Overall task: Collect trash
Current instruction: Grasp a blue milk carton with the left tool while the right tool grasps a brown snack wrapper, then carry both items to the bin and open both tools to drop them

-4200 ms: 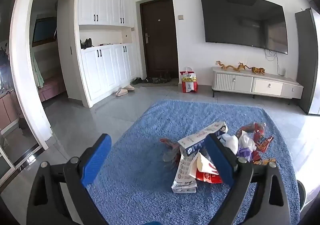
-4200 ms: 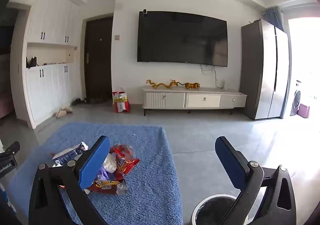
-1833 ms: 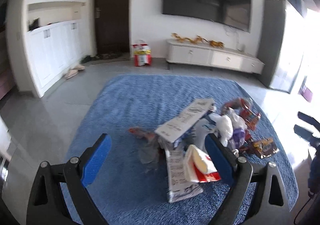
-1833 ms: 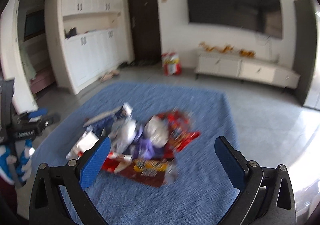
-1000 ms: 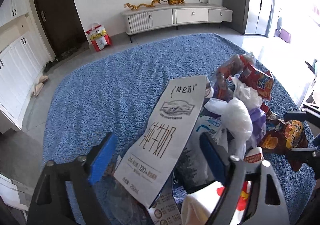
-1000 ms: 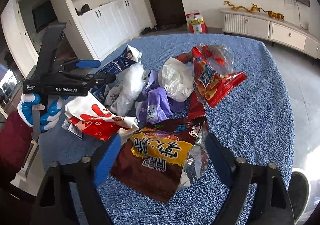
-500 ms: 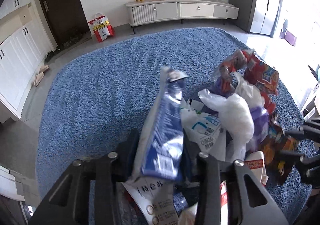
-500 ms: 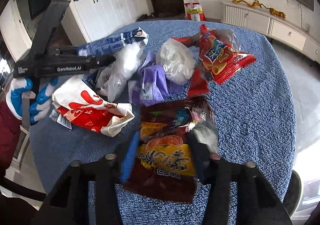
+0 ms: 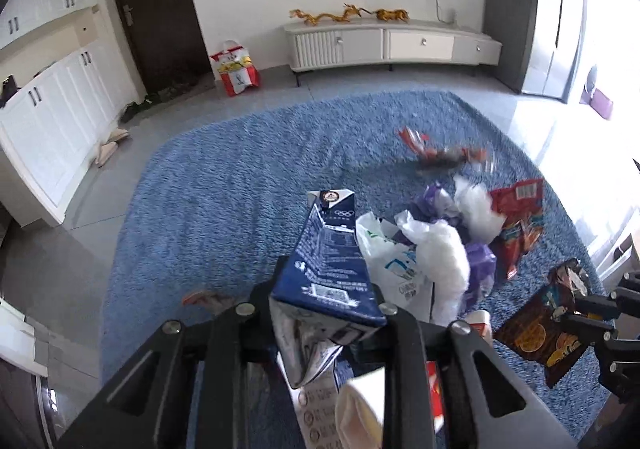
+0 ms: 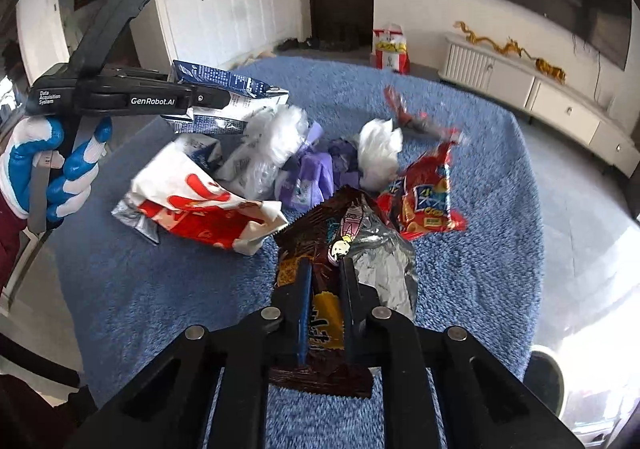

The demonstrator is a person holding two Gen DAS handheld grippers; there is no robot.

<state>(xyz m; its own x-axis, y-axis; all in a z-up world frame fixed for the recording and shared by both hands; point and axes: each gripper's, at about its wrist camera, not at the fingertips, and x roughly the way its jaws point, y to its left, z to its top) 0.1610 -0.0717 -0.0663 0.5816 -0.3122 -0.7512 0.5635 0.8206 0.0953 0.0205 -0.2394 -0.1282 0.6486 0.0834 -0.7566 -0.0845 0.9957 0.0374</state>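
Observation:
My left gripper (image 9: 326,289) pinches a dark blue milk carton (image 9: 332,249), lifted off the pile and pointing away, and its jaws are still closing. In the right wrist view a gloved hand holds that gripper (image 10: 120,97) with the carton (image 10: 228,83) at upper left. My right gripper (image 10: 324,277) clamps a brown snack bag (image 10: 328,325) by its lower end, jaws closing on it. The same bag (image 9: 540,333) hangs at the right edge of the left wrist view. The remaining trash lies on the blue rug (image 10: 480,269).
The pile holds a red-and-white paper bag (image 10: 200,205), purple wrappers (image 10: 308,177), white plastic (image 10: 380,153) and a red snack bag (image 10: 428,193). A dark round bin (image 10: 548,377) stands off the rug at right. A white TV cabinet (image 9: 392,43) lines the far wall.
Both grippers went from wide open to closed, the left on the milk carton and the right on the brown snack bag. Both rose slightly with their loads, and a small red wrapper shifted.

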